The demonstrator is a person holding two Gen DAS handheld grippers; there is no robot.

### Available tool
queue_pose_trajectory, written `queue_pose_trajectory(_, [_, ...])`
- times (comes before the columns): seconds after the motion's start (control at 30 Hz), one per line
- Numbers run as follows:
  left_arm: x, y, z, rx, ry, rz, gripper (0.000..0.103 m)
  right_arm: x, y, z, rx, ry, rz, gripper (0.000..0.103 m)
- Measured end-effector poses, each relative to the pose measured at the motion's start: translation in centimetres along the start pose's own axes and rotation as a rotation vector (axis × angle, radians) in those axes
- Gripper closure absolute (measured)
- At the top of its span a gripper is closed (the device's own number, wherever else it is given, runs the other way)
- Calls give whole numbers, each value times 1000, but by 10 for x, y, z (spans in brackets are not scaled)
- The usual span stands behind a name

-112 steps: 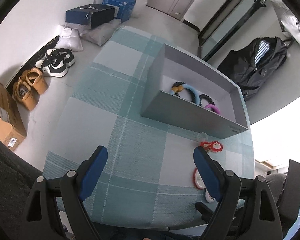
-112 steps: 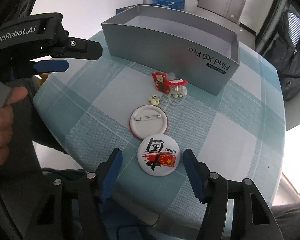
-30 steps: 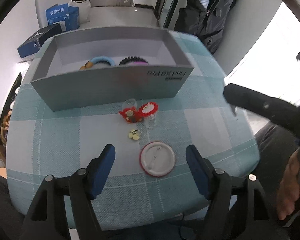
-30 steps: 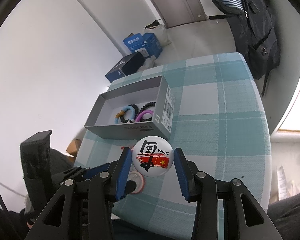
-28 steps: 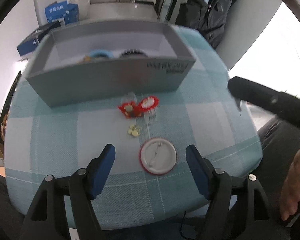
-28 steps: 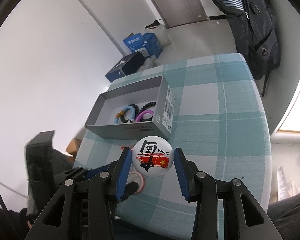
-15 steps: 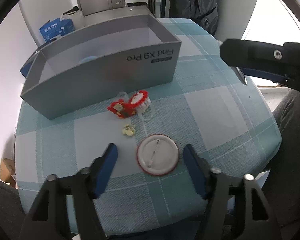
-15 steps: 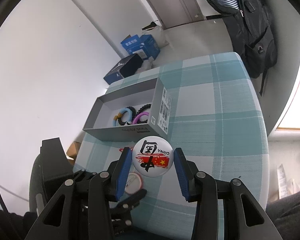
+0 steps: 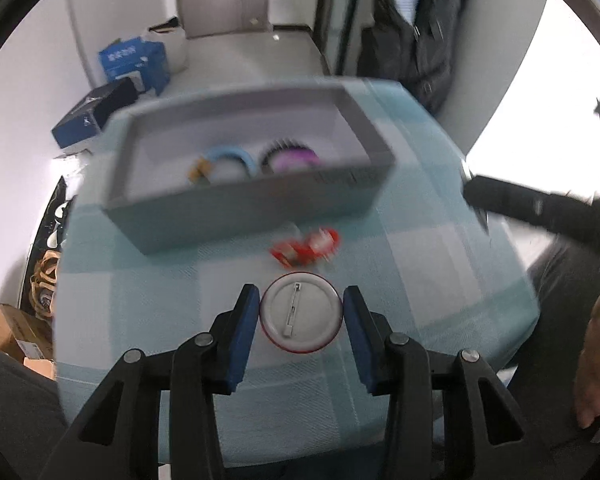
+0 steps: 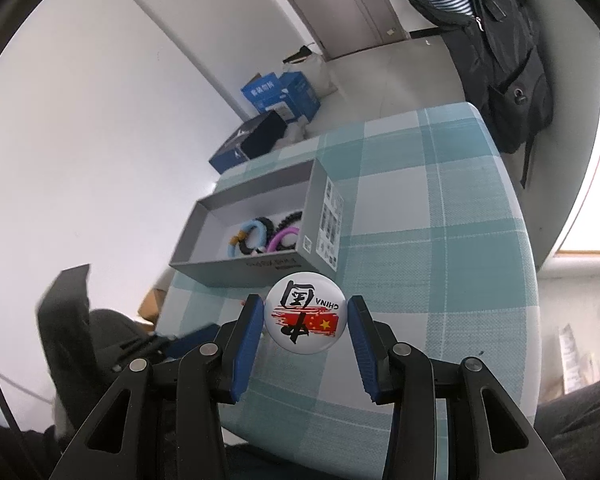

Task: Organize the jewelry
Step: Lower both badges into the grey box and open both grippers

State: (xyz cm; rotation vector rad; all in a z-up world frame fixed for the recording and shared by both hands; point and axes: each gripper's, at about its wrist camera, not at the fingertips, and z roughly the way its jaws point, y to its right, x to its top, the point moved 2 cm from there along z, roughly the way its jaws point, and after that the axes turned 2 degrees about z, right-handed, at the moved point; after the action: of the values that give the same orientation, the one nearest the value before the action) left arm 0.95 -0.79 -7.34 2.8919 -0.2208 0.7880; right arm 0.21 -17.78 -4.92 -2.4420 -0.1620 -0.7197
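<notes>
- Left gripper (image 9: pixel 301 317) just closed on the red-rimmed badge (image 9: pixel 301 317), pin side up; pads at its rim, badge seemingly lifted off the cloth (image 9: pixel 440 248).
- Right gripper (image 10: pixel 305 314) unchanged: clamped on the China badge (image 10: pixel 305 314), held above the table.
- Grey box (image 9: pixel 244 216) at 12 o'clock of the left badge, bracelets (image 9: pixel 230 160) inside.
- Red charm (image 9: pixel 306 246) left on the cloth at 12, just short of the box.
- Likely next: both badges into the box.
</notes>
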Motion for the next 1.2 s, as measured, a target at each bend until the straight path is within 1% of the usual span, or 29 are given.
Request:
queue_pose_trajectory(0.1, [16,-17,-12,-15,36,-70,65,5,-2,-4,16,15,4,61])
queue_pose_trajectory(0.2, [35,-31,-24,-27,79,-118,65,12,-7,-4,35,9,4,61])
queue_pose_trajectory(0.3, [54,-39,-29,-34,106,-116,65,21,-13,-3,58,7,-3,61])
queue_pose_trajectory(0.4, [62,-43,-30,-46,114,-112,65,35,-23,1,76,3,-23,61])
queue_pose_trajectory(0.6, [88,-58,-24,-97,86,-75,65,70,-52,14,118,2,-87,61])
queue_pose_trajectory(0.77, [103,-66,-20,-161,71,-81,65,93,-70,32,115,-23,-147,61])
queue_pose_trajectory(0.9, [102,-68,-9,-190,57,-85,65,99,-76,54,80,-76,-191,61])
queue_pose_trajectory(1.03, [98,-75,5,-202,51,-153,65,98,-73,75,52,-116,-200,61])
queue_pose_trajectory(1.1, [100,-77,11,-236,14,-175,65,96,-71,84,25,-126,-205,61])
queue_pose_trajectory(1.13, [101,-79,13,-239,10,-176,65,95,-69,88,16,-134,-205,61])
queue_pose_trajectory(1.2, [101,-82,19,-220,0,-169,65,95,-64,95,11,-150,-191,61])
